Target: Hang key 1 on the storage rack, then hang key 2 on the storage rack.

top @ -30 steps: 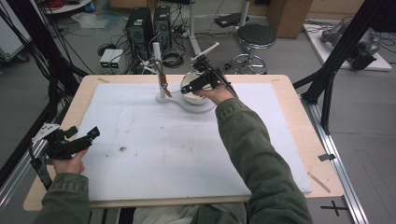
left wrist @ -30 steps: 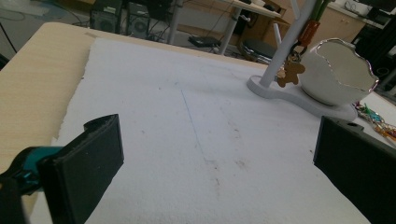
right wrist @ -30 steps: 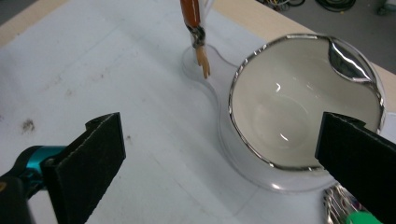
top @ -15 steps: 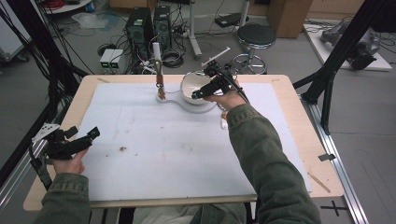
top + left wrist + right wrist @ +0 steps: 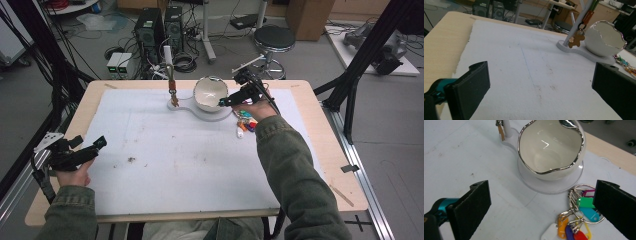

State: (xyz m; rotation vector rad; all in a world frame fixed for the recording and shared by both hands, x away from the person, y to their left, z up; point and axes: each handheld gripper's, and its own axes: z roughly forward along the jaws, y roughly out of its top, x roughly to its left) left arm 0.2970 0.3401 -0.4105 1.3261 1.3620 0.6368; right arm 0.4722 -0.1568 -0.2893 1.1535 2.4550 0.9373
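Keys on a ring, a bunch of bright plastic tags (image 5: 244,123), lie on the white mat (image 5: 165,165) in the high view, just beside the pale stand's round base (image 5: 210,113) and under the right gripper (image 5: 226,102), which hovers close above them near the egg-shaped bowl (image 5: 210,93); the left gripper (image 5: 89,150) rests well apart at the near left edge of the table (image 5: 320,150), its jaws spread. In the left gripper view those jaws stand wide with nothing between them, looking across the bare mat toward the bowl (image 5: 605,38), the stand's post with a small bear charm (image 5: 574,40) hanging from it, and a sliver of the key bunch (image 5: 624,63) beyond the base. In the right gripper view the jaws are likewise wide and empty, and the bunch (image 5: 576,216) lies between them toward the right jaw, touching or nearly touching the base (image 5: 549,183) below the bowl (image 5: 550,148). Judging from this, the bunch is light but loose and floppy: rings and tags will swing and slide against each other, and the smooth tags may slip from flat pads. The better hold is probably across the metal rings where they cluster, pinched low against the mat. The bowl looks glazed, thin-rimmed and fragile, so the closing jaws should stay clear of it.
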